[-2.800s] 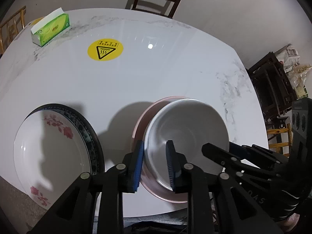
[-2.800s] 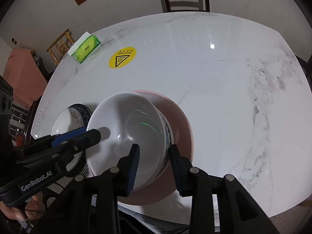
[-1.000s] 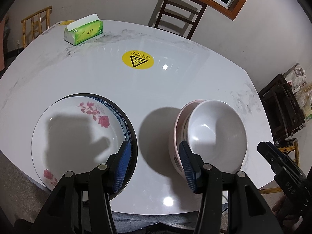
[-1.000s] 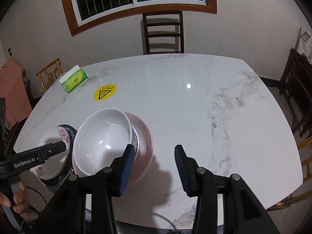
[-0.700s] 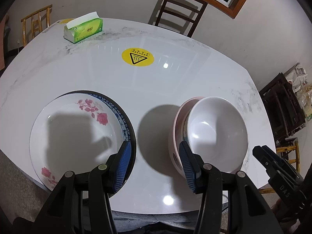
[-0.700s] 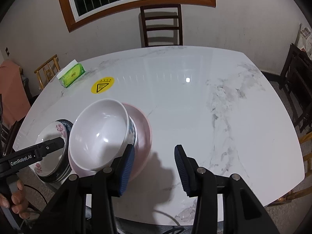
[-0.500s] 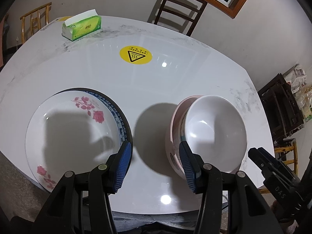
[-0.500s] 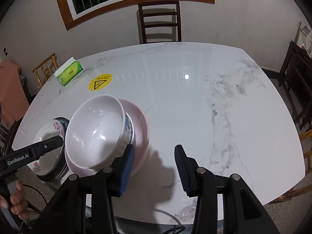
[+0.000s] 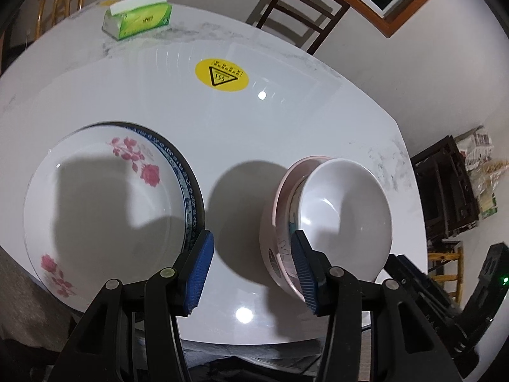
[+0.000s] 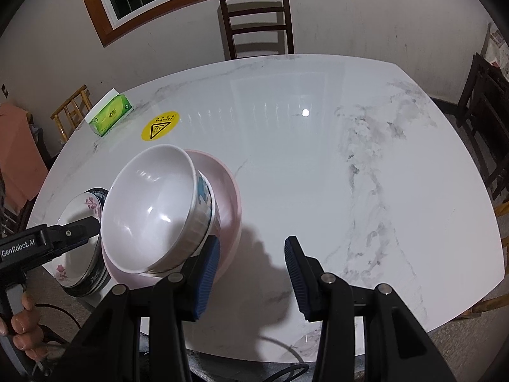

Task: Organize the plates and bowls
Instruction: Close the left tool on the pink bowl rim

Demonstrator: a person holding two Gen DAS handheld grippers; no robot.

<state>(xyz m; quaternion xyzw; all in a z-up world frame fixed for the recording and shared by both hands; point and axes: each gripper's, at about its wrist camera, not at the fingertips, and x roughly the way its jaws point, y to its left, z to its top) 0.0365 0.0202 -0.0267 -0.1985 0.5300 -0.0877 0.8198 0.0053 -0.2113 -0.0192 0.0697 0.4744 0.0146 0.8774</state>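
Note:
A white bowl [image 9: 346, 210] [image 10: 149, 207] sits nested in a patterned bowl [image 10: 203, 203], and both rest on a pink plate [image 9: 286, 178] [image 10: 227, 191]. To their left a rose-patterned plate [image 9: 105, 197] [image 10: 76, 210] lies on a dark-rimmed plate [image 9: 194, 191]. My left gripper [image 9: 251, 270] is open above bare table, between the two stacks. My right gripper [image 10: 251, 273] is open too, its left pad close beside the bowl stack and nothing between its pads. Each gripper shows at the edge of the other's view.
The white marble table [image 10: 318, 175] carries a green tissue box [image 9: 140, 19] [image 10: 109, 114] and a yellow warning sticker [image 9: 221, 74] [image 10: 160, 125] at the far left. A dark chair [image 10: 256, 22] stands behind the table. The stacks sit near the front edge. A hand [image 10: 22, 328] holds the left gripper's handle.
Earlier both grippers were at the white bowl's rim. They have since let go and pulled back, leaving the bowl on the stack. In the last second both views only shifted slightly.

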